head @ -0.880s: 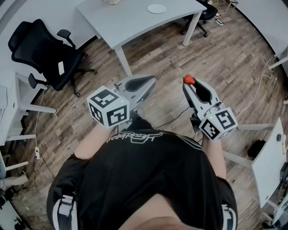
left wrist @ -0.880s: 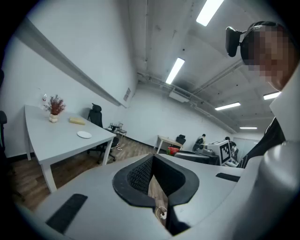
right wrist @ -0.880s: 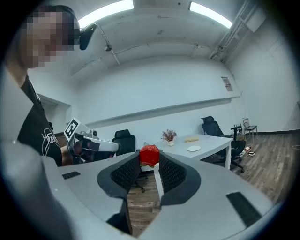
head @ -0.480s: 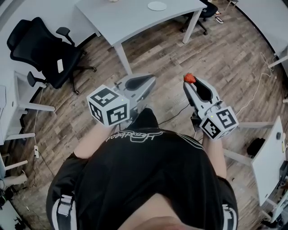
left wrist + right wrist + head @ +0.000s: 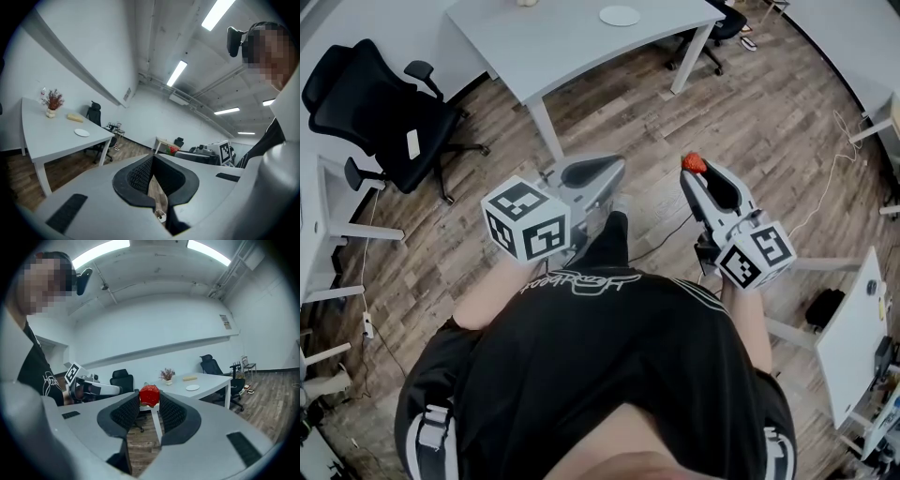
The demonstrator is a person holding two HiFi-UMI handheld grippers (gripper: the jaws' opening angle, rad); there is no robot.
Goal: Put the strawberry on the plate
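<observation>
A red strawberry (image 5: 694,163) sits pinched at the tips of my right gripper (image 5: 695,176), which is shut on it at waist height over the wooden floor. In the right gripper view the strawberry (image 5: 149,395) shows between the black pads (image 5: 126,412). My left gripper (image 5: 617,170) is held level beside it, jaws shut with nothing in them. The small white plate (image 5: 620,15) lies on the grey table (image 5: 553,42) well ahead of both grippers. It also shows as the plate (image 5: 82,133) in the left gripper view and the plate (image 5: 192,387) in the right gripper view.
A black office chair (image 5: 380,103) stands left of the table. On the table are a small vase of dried flowers (image 5: 50,103) and a pale block (image 5: 74,118). Another black chair (image 5: 722,23) is behind the table's right end. A white desk (image 5: 853,347) is at the right; cables lie on the floor.
The table and chair have slid slightly left and up in the head view, and the person's foot has come forward between the grippers. Both grippers keep their pose; the strawberry stays gripped.
</observation>
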